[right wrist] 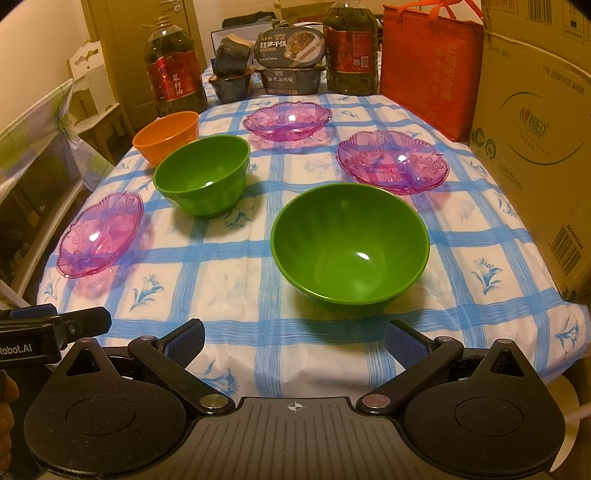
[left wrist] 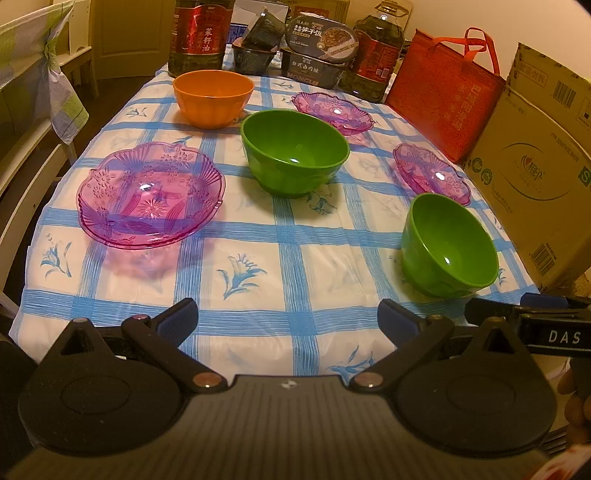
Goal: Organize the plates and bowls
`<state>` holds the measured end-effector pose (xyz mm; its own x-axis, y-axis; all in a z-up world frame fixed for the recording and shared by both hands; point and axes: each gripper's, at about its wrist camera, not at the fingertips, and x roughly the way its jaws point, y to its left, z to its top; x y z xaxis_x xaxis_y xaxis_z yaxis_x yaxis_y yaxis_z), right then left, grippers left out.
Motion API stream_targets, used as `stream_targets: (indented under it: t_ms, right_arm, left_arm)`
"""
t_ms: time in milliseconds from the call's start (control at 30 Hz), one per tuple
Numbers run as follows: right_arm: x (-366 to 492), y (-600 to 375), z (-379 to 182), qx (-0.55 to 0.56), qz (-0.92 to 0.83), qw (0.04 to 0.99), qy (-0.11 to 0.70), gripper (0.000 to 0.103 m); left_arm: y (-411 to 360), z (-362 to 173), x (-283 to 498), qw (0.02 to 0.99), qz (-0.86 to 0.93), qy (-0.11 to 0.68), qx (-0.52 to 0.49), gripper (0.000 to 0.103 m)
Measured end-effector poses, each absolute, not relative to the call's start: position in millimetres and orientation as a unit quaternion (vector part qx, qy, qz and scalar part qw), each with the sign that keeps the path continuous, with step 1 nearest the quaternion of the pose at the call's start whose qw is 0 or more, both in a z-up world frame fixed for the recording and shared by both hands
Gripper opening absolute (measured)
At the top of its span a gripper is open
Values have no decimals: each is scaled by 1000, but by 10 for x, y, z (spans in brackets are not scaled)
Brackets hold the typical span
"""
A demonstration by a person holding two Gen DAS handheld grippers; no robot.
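- On the worktop, covered by a white cloth with a blue check and blue flower prints (left wrist: 258, 236) (right wrist: 236, 266), three bowls and three plates stand apart from one another, none stacked.
- Nearest the front edge on the right sits a green plastic bowl (left wrist: 448, 245) (right wrist: 349, 245), upright and empty.
- A second green plastic bowl (left wrist: 294, 153) (right wrist: 203, 175) stands near the middle, also upright and empty.
- Just behind it, toward the far left, is an orange plastic bowl (left wrist: 213, 98) (right wrist: 166, 136), close to the second green bowl but whether they touch cannot be told.
- A clear purple patterned plate with a scalloped rim (left wrist: 149, 194) (right wrist: 99, 234) lies at the left side of the worktop.
- A second clear purple plate (left wrist: 430, 173) (right wrist: 391, 162) lies at the right, just behind the near green bowl.
- A third clear purple plate (left wrist: 332, 112) (right wrist: 287, 120) lies farther back, near the middle.
- Along the far edge stand two large oil bottles with red labels (left wrist: 199, 35) (right wrist: 173, 77), and between them dark boxed meal packs (left wrist: 314, 48) (right wrist: 288, 62).
- A red fabric bag (left wrist: 443, 99) (right wrist: 428, 66) and a brown cardboard box (left wrist: 535, 166) (right wrist: 535, 140) line the right side.
- The left gripper (left wrist: 288, 321) hovers at the front edge, jaws spread wide and holding nothing.
- The right gripper (right wrist: 293, 341) hovers beside it just before the near green bowl, jaws likewise wide apart and empty.
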<state>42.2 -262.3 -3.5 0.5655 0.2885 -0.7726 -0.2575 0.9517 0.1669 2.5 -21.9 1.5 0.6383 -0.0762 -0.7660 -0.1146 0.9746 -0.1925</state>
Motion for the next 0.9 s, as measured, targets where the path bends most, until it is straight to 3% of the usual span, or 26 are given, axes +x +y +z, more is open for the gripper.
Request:
stream_targets:
  t_ms: [900]
  right_arm:
    - [474, -2595, -68, 32, 160, 884, 439, 103]
  left_arm:
    - [-19, 20, 19, 899, 39, 411, -149, 102]
